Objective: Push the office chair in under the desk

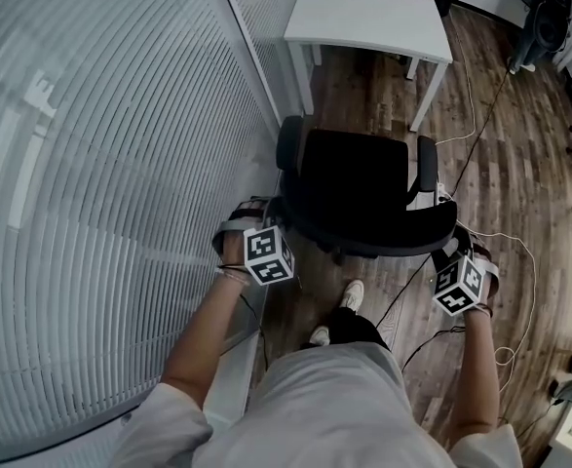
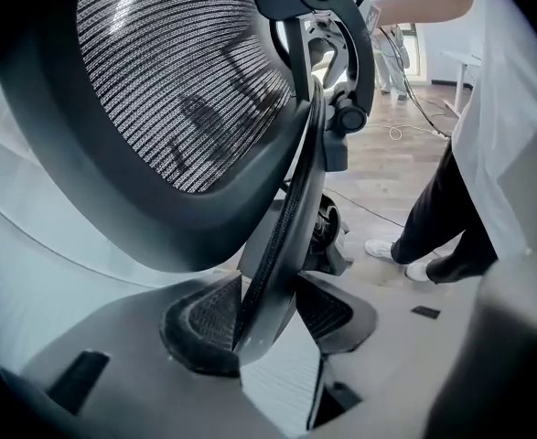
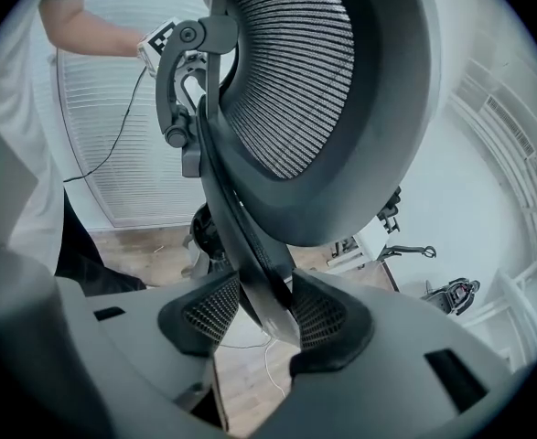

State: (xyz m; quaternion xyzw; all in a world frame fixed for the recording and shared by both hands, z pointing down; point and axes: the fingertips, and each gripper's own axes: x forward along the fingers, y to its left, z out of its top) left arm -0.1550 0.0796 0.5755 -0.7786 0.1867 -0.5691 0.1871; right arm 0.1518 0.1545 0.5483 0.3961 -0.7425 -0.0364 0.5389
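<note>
Closest to the head camera, a person's pale shirt (image 1: 334, 408) fills the bottom of the head view. 2 bare forearms (image 1: 203, 334) reach forward from it, and each hand holds a grey 2-jaw gripper carrying a black-and-white marker cube (image 1: 268, 254). The left gripper (image 1: 258, 217) meets the left edge of a black office chair (image 1: 363, 188) with a mesh backrest. The right gripper (image 1: 451, 247) meets the backrest's right edge.

In the left gripper view, the left gripper (image 2: 268, 314) has its 2 dark ribbed pads (image 2: 199, 323) pressed against either side of the backrest's dark curved rim (image 2: 291, 199), so it is clamped on the office chair. In the right gripper view, the right gripper (image 3: 259, 314) is clamped the same way on the opposite rim (image 3: 241, 236), and the mesh backrest (image 3: 291, 80) rises above its jaws.

The office chair stands on a brown wood-plank floor (image 1: 510, 164), with its 2 armrests (image 1: 427, 164) pointing toward a white rectangular desk (image 1: 363, 18) at the top of the head view. Chair and desk are apart, with floor between them, and the chair is not under the desk. White slatted blinds (image 1: 91, 164) cover the wall on the left, near the chair's left side. Thin cables (image 1: 514, 261) trail over the floor on the right. 2 white shoes (image 1: 352, 293) show on the floor just behind the chair.
</note>
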